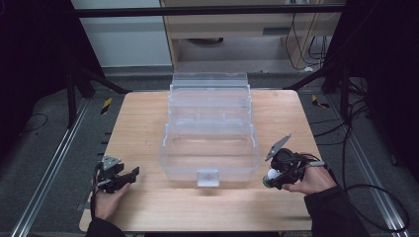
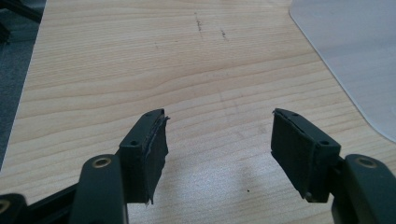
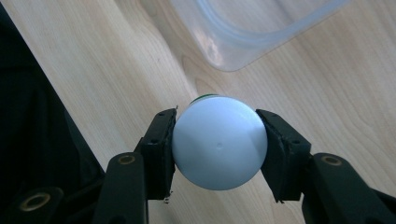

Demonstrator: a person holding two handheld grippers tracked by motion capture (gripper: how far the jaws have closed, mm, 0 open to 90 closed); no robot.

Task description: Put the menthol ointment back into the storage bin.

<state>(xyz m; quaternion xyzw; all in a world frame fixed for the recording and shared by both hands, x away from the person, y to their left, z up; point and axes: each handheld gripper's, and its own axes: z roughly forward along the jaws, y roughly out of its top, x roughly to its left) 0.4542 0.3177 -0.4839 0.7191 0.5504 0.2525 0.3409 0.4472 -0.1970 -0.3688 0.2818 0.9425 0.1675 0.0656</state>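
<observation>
A clear plastic storage box (image 1: pixel 209 143) with stepped open trays stands in the middle of the wooden table (image 1: pixel 148 123). My right gripper (image 1: pixel 273 177) is just off the box's front right corner, shut on a round white object (image 3: pixel 218 142) with a thin green edge behind it. In the right gripper view the box's rounded corner (image 3: pixel 243 42) lies just beyond that object. My left gripper (image 1: pixel 129 174) rests at the table's front left, open, with bare wood between its pads (image 2: pixel 152 149). A corner of the box (image 2: pixel 355 51) shows at the upper right of the left gripper view.
A small clear latch (image 1: pixel 207 177) juts from the box's front wall. Black frame bars (image 1: pixel 89 79) and cables (image 1: pixel 365 192) surround the table. A wooden cabinet (image 1: pixel 247 29) stands behind it on the grey floor.
</observation>
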